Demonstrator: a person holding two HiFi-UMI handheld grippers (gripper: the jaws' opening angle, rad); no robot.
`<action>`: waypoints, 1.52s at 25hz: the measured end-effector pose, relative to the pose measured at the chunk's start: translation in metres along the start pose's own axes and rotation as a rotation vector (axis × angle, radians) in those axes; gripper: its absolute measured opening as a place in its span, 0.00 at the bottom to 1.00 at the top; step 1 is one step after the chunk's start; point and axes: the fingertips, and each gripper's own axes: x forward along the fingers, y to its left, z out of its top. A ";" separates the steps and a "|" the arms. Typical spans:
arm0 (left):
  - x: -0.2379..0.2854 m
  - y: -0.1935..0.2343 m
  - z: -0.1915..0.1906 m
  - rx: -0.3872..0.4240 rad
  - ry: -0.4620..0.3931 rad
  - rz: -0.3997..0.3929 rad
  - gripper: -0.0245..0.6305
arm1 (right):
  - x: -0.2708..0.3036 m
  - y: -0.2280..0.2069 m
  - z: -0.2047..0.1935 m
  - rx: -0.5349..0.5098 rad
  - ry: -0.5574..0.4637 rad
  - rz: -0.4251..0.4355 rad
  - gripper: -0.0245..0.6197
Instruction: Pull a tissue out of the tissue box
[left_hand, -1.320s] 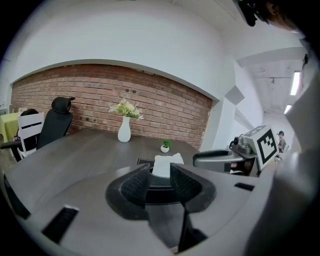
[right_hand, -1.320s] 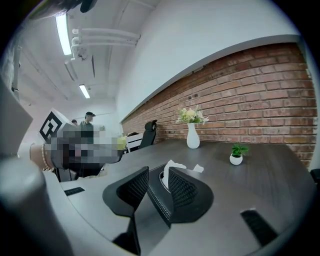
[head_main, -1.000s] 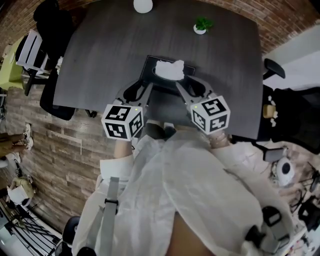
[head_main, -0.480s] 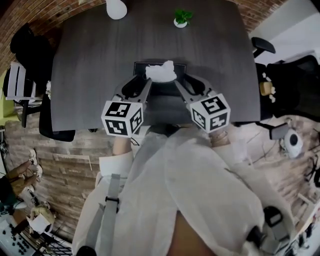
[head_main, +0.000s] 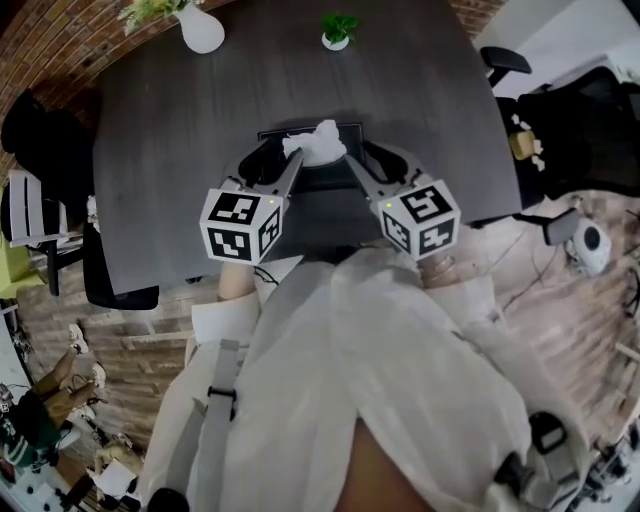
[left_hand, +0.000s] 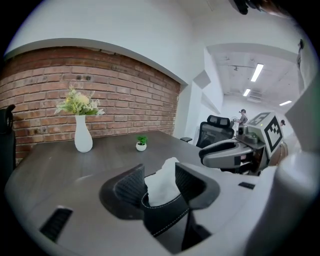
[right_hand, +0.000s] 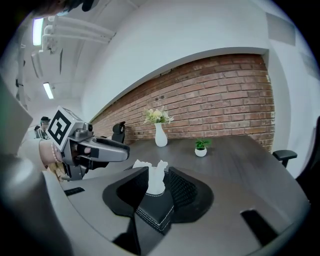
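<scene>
A black tissue box (head_main: 308, 181) with white stitching lies mid-table, a white tissue (head_main: 315, 141) sticking up from its top. My left gripper (head_main: 272, 166) reaches it from the near left and my right gripper (head_main: 368, 164) from the near right. In the left gripper view the jaws (left_hand: 160, 172) have just been opening; the tissue (left_hand: 162, 184) and the box's corner (left_hand: 167, 220) sit in the gap, and the pads do not press on them. In the right gripper view the jaws (right_hand: 157, 175) stand apart around the tissue (right_hand: 155, 180) above the box (right_hand: 152, 212).
A white vase with flowers (head_main: 200, 30) and a small potted plant (head_main: 335, 28) stand at the table's far edge. Black office chairs (head_main: 45, 130) flank the dark table (head_main: 160, 150). A brick wall lies beyond it.
The left gripper has slid along the box toward the tissue and its jaws stand wider. The right gripper has turned a little in place. The head view has swung, so the vase now shows.
</scene>
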 end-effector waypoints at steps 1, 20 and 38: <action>0.003 -0.001 0.001 0.009 0.007 -0.008 0.30 | -0.001 -0.002 0.001 0.003 -0.004 -0.007 0.20; 0.047 -0.015 -0.011 0.198 0.188 -0.172 0.32 | 0.000 -0.023 -0.002 0.051 0.015 -0.076 0.20; 0.075 -0.016 -0.033 0.232 0.300 -0.214 0.31 | 0.006 -0.034 -0.014 0.102 0.045 -0.118 0.20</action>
